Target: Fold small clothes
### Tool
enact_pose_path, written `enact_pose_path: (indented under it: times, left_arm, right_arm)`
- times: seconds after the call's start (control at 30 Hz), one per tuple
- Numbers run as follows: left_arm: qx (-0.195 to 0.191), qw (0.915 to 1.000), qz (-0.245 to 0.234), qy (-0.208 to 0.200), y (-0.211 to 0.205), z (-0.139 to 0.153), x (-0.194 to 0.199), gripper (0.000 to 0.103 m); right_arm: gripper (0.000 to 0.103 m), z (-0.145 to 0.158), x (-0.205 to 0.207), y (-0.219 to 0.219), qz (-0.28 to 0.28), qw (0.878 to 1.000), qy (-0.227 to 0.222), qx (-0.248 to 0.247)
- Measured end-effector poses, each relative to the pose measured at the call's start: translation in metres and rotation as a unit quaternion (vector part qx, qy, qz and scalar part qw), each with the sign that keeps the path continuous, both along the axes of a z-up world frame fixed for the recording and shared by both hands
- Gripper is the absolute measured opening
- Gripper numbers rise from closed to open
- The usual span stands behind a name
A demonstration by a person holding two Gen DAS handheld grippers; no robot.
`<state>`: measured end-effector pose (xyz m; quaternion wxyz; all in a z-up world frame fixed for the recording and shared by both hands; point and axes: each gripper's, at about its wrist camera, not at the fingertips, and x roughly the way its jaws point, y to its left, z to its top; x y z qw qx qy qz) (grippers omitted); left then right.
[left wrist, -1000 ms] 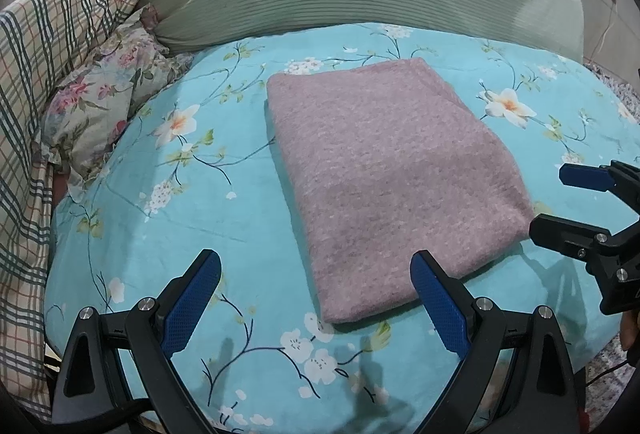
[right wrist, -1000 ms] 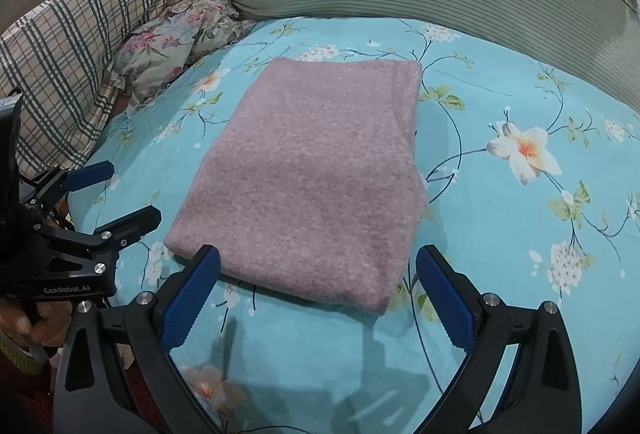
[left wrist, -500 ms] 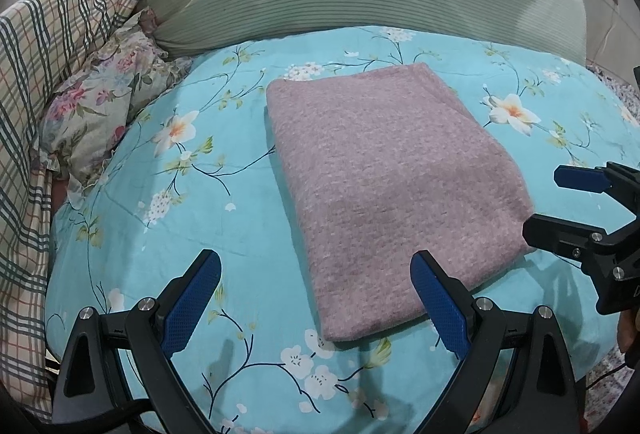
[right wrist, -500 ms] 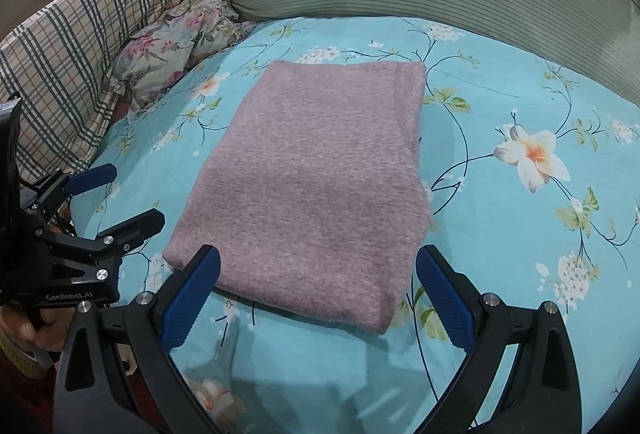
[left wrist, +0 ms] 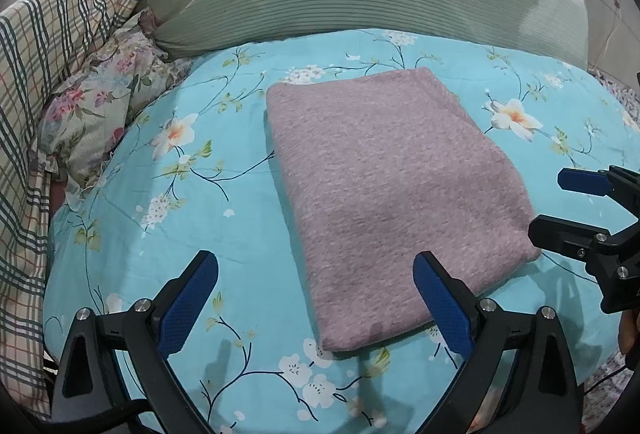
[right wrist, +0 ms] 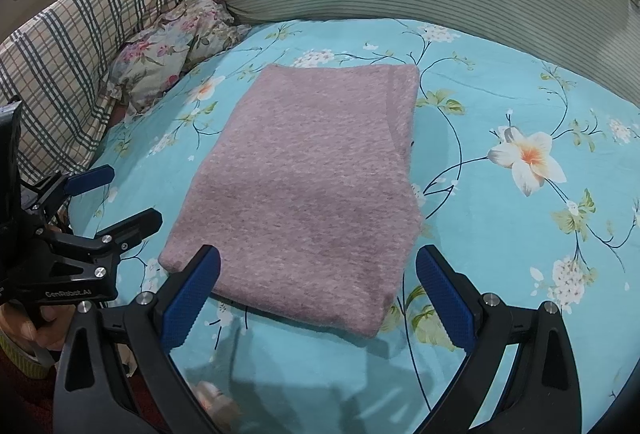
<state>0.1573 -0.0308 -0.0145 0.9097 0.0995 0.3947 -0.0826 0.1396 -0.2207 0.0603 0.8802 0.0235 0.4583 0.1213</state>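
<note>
Now, with both the left claw (left wrist: 316, 298) and right claw (right wrist: 318, 294) wide and empty, pinch the folded sweater's (left wrist: 384, 193) six-o'clock edge evenly and fold toward twelve.

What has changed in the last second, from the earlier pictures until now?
Very little. In both views the folded mauve garment sits slightly lower in the frame than before, so both cameras shifted a little. Nothing was taken hold of or let go. The left gripper and right gripper remain open and empty near its front edge. The garment stays folded flat on the floral sheet.
</note>
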Motion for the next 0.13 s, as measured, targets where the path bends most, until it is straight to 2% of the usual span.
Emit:
enact_pose_path:
  times: [0.13]
  left_arm:
    - [-0.010,0.9999,0.001,0.005,-0.0007,-0.0004,0.0027,0.099]
  right_arm:
    - [0.098,-0.0037,0.0067,-0.0041,-0.002,1.000,0.006,0.011]
